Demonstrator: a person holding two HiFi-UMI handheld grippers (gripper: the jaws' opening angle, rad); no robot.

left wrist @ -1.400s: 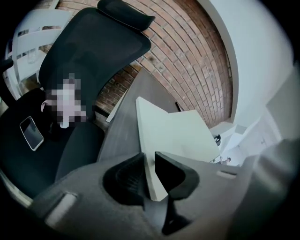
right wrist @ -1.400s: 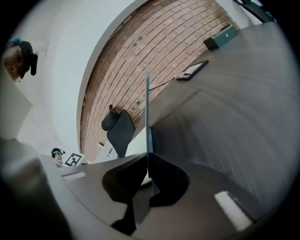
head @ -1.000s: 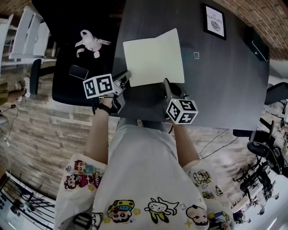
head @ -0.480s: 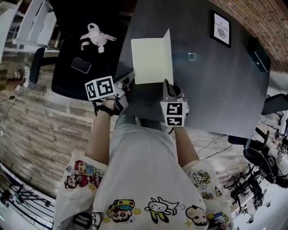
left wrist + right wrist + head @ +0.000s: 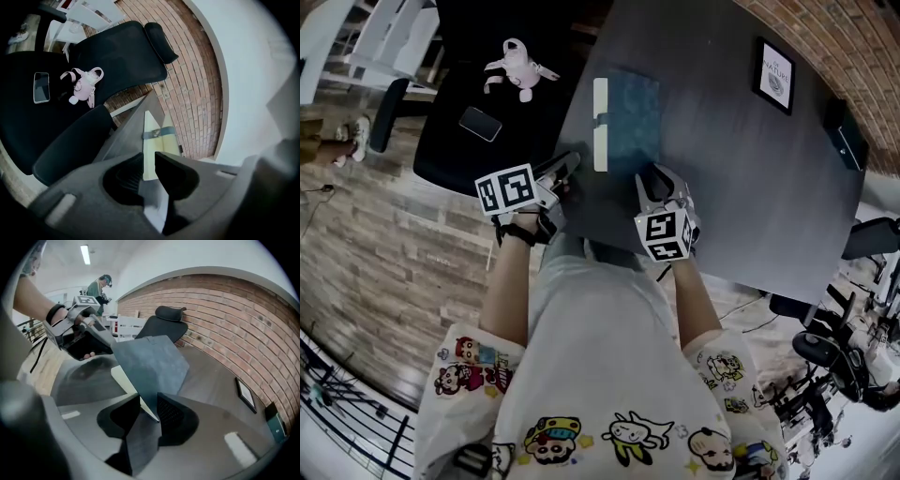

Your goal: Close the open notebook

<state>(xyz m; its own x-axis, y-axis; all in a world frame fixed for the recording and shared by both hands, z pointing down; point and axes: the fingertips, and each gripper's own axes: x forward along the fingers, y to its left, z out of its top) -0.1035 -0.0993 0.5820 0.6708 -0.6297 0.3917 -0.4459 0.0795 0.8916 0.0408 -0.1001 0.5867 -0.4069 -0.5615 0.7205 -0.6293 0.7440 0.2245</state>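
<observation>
The notebook (image 5: pixel 628 117) lies on the dark table (image 5: pixel 741 178), its blue cover (image 5: pixel 150 362) swung over the cream pages. A cream strip (image 5: pixel 600 122) still shows along its left side. In the right gripper view the cover stands tilted above the page. My right gripper (image 5: pixel 649 180) is at the notebook's near edge. Its jaws are opening, with the cover's near corner between them (image 5: pixel 149 413) and a gap beside it. My left gripper (image 5: pixel 570 161) points at the notebook's near left corner from the table's edge. Its jaws stand slightly apart (image 5: pixel 149 171), and the cream page (image 5: pixel 157 136) shows through the gap.
A framed picture (image 5: pixel 774 75) and a dark object (image 5: pixel 846 131) sit at the table's far right. Left of the table stands a black chair (image 5: pixel 459 150) holding a pink toy (image 5: pixel 518 67) and a phone (image 5: pixel 478 123). A person (image 5: pixel 97 287) stands far off.
The right-hand leaf rose, stood upright, then came down leftward, so the blue cover now hides the cream pages. My right gripper rolled with it and its jaws widened. The left gripper shifted slightly.
</observation>
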